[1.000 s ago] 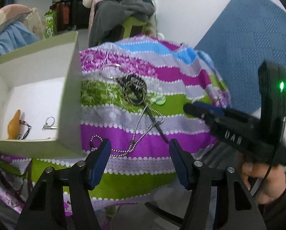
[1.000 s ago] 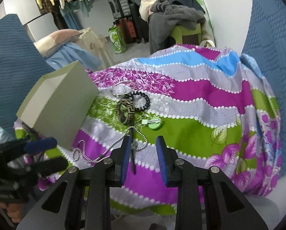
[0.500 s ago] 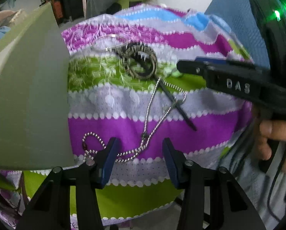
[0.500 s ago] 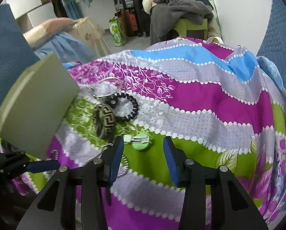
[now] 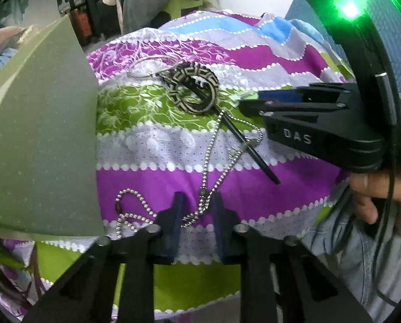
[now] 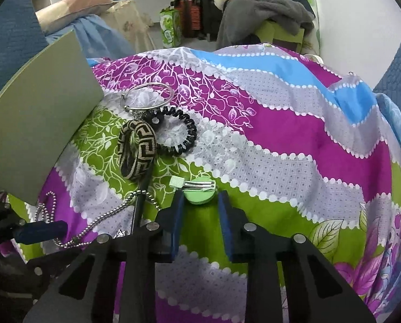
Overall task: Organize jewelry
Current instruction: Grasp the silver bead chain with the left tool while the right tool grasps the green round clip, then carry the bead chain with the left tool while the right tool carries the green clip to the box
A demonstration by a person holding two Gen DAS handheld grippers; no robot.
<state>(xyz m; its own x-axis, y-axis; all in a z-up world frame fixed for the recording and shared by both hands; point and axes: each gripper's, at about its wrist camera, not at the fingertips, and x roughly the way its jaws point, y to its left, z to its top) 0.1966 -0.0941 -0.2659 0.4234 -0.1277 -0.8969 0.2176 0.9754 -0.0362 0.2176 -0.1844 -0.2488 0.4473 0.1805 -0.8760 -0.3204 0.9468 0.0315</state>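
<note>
Left wrist view: the left gripper [image 5: 196, 216] has its jaws partly open around the silver ball-chain necklace [image 5: 208, 177], beside the grey-green cardboard box [image 5: 39, 148]. Right wrist view: the right gripper [image 6: 200, 216], jaws parted and empty, hovers at the round green hair clip [image 6: 199, 189], right of that box [image 6: 36, 123].

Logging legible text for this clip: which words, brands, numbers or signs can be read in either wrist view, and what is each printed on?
"DAS": raised letters on the side of the right gripper, seen in the left wrist view.
Green bag on the floor at the back, right wrist view: has printing, too small and blurred to read.
Nothing else carries readable text.
</note>
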